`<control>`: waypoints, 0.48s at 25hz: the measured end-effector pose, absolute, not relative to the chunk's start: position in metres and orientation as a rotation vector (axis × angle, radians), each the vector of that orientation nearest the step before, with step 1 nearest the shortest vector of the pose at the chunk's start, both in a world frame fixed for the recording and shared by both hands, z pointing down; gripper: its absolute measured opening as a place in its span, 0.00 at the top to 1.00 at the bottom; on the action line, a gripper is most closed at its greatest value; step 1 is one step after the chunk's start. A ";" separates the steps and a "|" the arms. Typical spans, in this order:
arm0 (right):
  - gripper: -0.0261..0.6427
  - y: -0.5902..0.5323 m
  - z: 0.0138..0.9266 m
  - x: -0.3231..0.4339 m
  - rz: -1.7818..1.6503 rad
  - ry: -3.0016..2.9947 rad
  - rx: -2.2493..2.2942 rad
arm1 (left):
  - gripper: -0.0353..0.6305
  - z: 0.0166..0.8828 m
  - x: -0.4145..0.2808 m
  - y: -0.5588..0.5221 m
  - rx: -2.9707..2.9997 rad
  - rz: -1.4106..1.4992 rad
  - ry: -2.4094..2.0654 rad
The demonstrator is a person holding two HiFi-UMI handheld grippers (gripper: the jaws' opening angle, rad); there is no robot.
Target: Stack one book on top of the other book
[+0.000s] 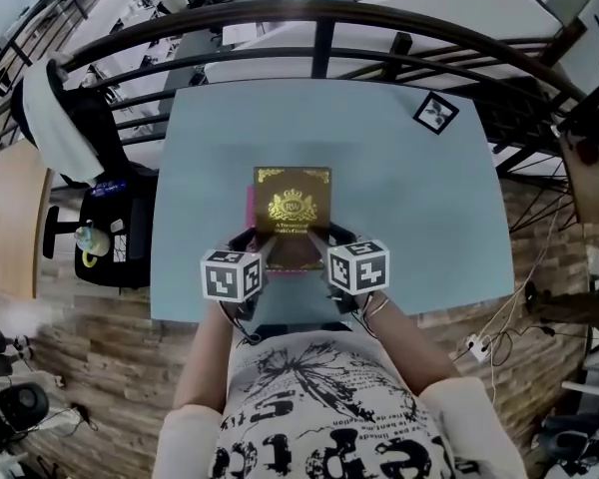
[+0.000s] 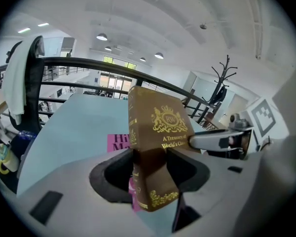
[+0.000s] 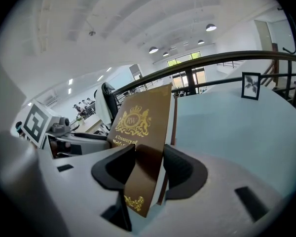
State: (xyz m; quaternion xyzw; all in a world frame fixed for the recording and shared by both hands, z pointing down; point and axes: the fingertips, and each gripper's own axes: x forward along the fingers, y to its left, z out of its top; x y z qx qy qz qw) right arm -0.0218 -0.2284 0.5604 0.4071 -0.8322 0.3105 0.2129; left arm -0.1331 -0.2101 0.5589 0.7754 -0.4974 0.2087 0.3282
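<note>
A pale blue worktop (image 1: 409,198) stands beside a curved dark railing (image 1: 319,13), with an open office floor beyond it. A square marker card (image 1: 435,112) sits at the worktop's far right corner. Off its left side is a dark chair (image 1: 90,148) with a white cloth (image 1: 52,113) draped over the back.

The left tool (image 1: 254,245) and the right tool (image 1: 331,239) both hold the brown book (image 1: 293,208) by its near edge, one at each near corner. In the left gripper view, the left tool (image 2: 148,167) has its jaws part-way open, closed on the covers at the spine-side corner. In the right gripper view, the right tool (image 3: 148,169) has its jaws set about as wide, pressing on the covers at the corner where the pale page edges show. Each tool carries a marker cube (image 1: 230,274) just behind its jaws.

The brown book has a dark brown cover with a gold crest, a gold border and gold title lettering below the crest. It sits near the middle of the worktop, directly over the pink book (image 1: 250,208). Only a narrow pink strip of that book shows past the brown book's left edge in the head view. In the left gripper view the pink book (image 2: 117,142) lies flat on the worktop with dark lettering on its cover. I cannot tell whether the brown book's underside touches it.
</note>
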 end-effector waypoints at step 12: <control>0.70 -0.213 0.609 -0.072 0.959 -2.167 1.147 | 0.63 0.609 -0.184 -0.195 1.926 0.567 -1.203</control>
